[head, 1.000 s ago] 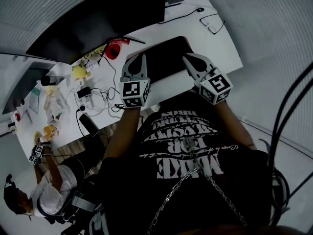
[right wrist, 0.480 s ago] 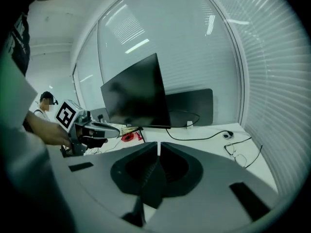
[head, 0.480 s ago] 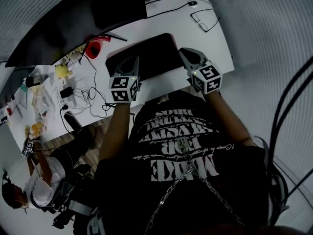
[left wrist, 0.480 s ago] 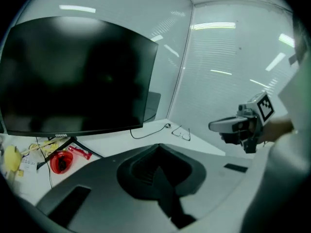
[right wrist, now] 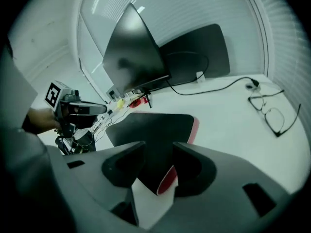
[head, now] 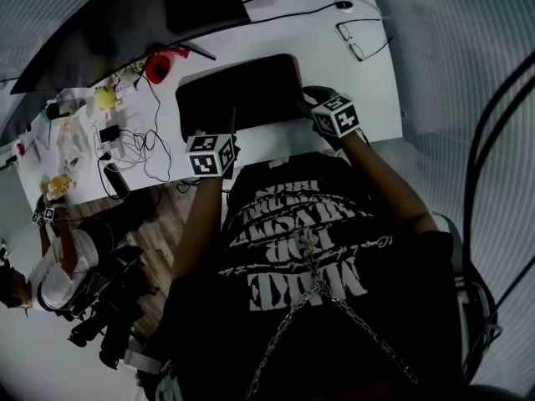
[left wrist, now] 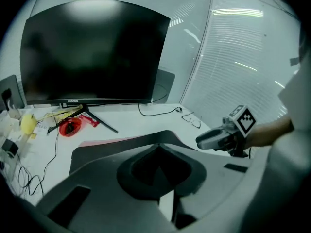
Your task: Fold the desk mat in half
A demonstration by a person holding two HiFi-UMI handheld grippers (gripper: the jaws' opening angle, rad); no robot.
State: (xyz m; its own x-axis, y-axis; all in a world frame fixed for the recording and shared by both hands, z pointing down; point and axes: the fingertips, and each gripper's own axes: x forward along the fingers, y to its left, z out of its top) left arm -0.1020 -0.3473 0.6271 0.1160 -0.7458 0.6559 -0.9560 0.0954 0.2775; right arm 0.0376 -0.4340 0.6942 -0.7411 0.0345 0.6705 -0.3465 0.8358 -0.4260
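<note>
Lowering onto the flat desk mat [head: 242,90] on the table [head: 334,48], the right tool [head: 312,96] is opening around its near corner; the left tool [head: 226,128], jaws together, is risking a one-sided, skewed lift.

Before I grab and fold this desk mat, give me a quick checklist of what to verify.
1. Desk mat top bare: ok.
2. Right hand-held gripper ready: ok; its jaws have just been opening, with the mat's near right corner between them, not clamped.
3. Left hand-held gripper ready: not ok; jaws together, nothing between them.
4. Glasses off the mat: ok, apart beyond its far right corner.
5. Cables off the mat: cannot tell; they lie close by its left edge.
</note>
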